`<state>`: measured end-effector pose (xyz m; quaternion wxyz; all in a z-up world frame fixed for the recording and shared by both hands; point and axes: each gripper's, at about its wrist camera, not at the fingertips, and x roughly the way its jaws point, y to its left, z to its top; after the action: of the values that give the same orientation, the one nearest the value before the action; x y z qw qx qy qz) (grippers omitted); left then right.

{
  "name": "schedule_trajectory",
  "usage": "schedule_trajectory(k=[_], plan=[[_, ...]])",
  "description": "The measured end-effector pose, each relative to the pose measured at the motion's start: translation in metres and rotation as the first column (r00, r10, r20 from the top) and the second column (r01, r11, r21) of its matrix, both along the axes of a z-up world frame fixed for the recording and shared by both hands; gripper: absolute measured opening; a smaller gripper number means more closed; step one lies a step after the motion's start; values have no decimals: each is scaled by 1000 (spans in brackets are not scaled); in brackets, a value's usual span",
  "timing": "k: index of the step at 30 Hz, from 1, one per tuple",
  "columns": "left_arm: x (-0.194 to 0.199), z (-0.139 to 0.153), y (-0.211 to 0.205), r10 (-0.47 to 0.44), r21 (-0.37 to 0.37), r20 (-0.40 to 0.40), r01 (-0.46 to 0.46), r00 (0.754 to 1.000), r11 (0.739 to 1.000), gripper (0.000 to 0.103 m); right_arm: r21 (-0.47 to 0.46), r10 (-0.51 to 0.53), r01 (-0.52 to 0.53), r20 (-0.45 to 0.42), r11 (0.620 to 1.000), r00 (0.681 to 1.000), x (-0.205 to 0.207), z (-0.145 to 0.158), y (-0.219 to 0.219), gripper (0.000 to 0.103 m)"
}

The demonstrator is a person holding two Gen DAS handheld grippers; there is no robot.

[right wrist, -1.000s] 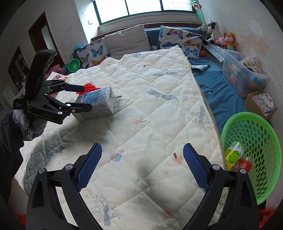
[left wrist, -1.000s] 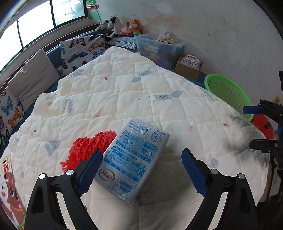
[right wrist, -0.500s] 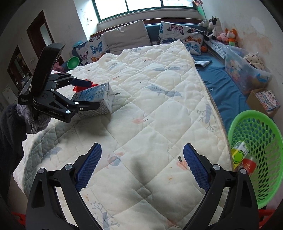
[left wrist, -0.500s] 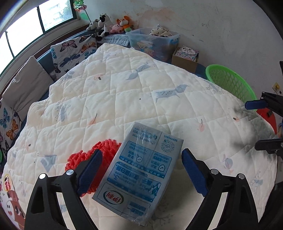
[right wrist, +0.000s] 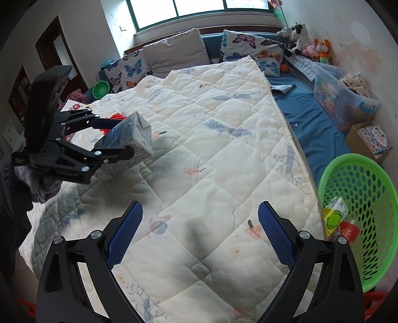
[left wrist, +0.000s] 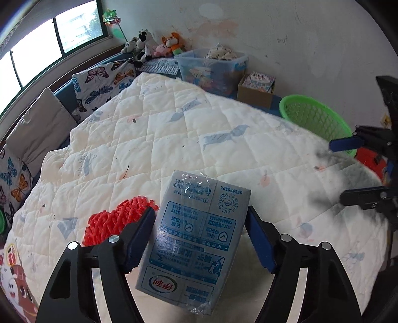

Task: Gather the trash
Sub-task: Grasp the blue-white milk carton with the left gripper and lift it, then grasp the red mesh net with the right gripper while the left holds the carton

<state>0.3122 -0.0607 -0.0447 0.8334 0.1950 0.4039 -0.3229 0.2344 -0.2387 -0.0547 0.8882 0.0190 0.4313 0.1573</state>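
Blue pads of the left gripper (left wrist: 199,236) sit on both sides of a milk box (left wrist: 196,238), and the jaws are closing on it. Both pads look like they touch the sides of the box, and in the right wrist view the box (right wrist: 129,141) is tipped up off the quilt (right wrist: 211,161) with the left gripper (right wrist: 117,139) around it. The left gripper points down at a slant. A hand in a grey glove (right wrist: 37,179) holds it from the left side of that view, with a dark sleeve below the glove.

The box is blue and white, with clear wrap over it. Just to its left on the quilt lies a red fuzzy thing (left wrist: 117,221). The quilt is white with little blue birds and covers most of the bed.

The right gripper (right wrist: 199,233) has its 2 blue pads wide apart with nothing between them. It also points down at a slant and hangs over the near part of the quilt. In the left wrist view the right gripper (left wrist: 358,171) shows at the right edge, near the basket.

The green basket (right wrist: 373,174) stands on the floor beside the bed, at the right. In it lie a yellow-green carton (right wrist: 334,216) and a red cup (right wrist: 348,233), side by side.

Farther off are butterfly pillows (right wrist: 251,47), a grey pillow (right wrist: 174,54), soft toys (right wrist: 308,44) by the wall, a clear bin (right wrist: 343,101) and a cardboard box (right wrist: 370,141). A window (right wrist: 199,10) is above the pillows.
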Motion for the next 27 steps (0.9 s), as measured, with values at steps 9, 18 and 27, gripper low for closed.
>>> schedule_trajectory(k=[9,18,27], plan=[[-49,31,29,76,-149,-26,-79,997,986,69,0,37,-37,22,999,999,-7,10,9,93],[-82,41,88,227,-212,-91,-242,970,947,69,-6,122,-122,15,993,992,8,7,45,93],[-98,28,157,386,-222,-164,-415,908,882,69,17,221,-221,-3,975,975,61,-5,115,86]])
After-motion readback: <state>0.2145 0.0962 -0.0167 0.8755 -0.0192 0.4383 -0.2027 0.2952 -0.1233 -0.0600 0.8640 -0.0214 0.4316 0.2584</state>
